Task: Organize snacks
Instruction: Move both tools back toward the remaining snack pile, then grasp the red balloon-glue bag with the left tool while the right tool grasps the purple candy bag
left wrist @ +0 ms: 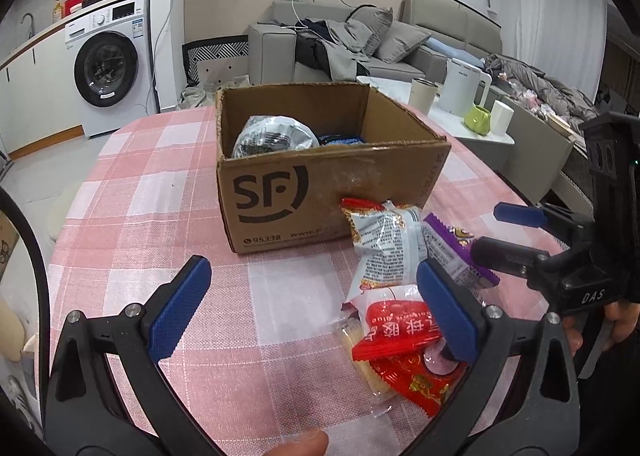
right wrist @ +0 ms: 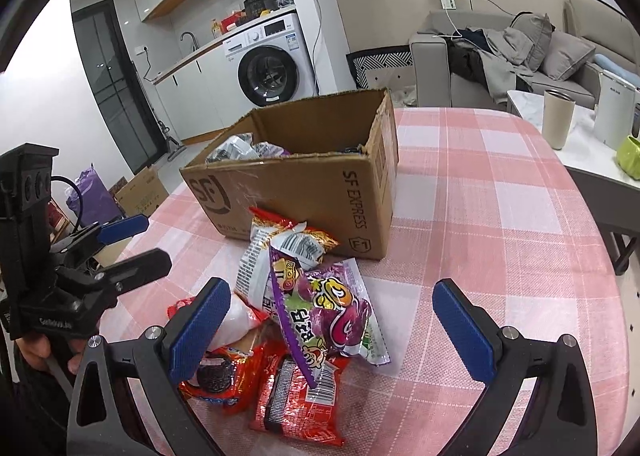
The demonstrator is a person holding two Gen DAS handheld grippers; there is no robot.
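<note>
A brown cardboard box printed with a black SF logo [left wrist: 320, 160] stands open-topped on the round desk covered in a pink and white checked cloth [left wrist: 160, 216], and a silver foil packet [left wrist: 272, 136] and a dark blue packet [left wrist: 340, 140] lie inside it. Just in front of the box's near right corner sits a loose heap of snack packets, touching and overlapping one another: a white and red crinkled packet with small black print [left wrist: 384, 248] leans near the box wall, a purple grape-candy packet with cartoon faces [right wrist: 332, 304] lies across the top of the heap, a red chocolate-cookie packet [right wrist: 220, 376] and a red packet with a barcode [right wrist: 300, 404] lie at the near edge, and a red-labelled clear packet of pale wafers [left wrist: 384, 340] lies closest to the left wrist camera. The left gripper [left wrist: 312, 316] is spread wide with nothing between its blue pads, its right pad over the wafer packet and the bare cloth under the rest of the gap. The right gripper [right wrist: 332, 328] is also spread wide and empty, poised over the heap with the purple packet between its pads.
</note>
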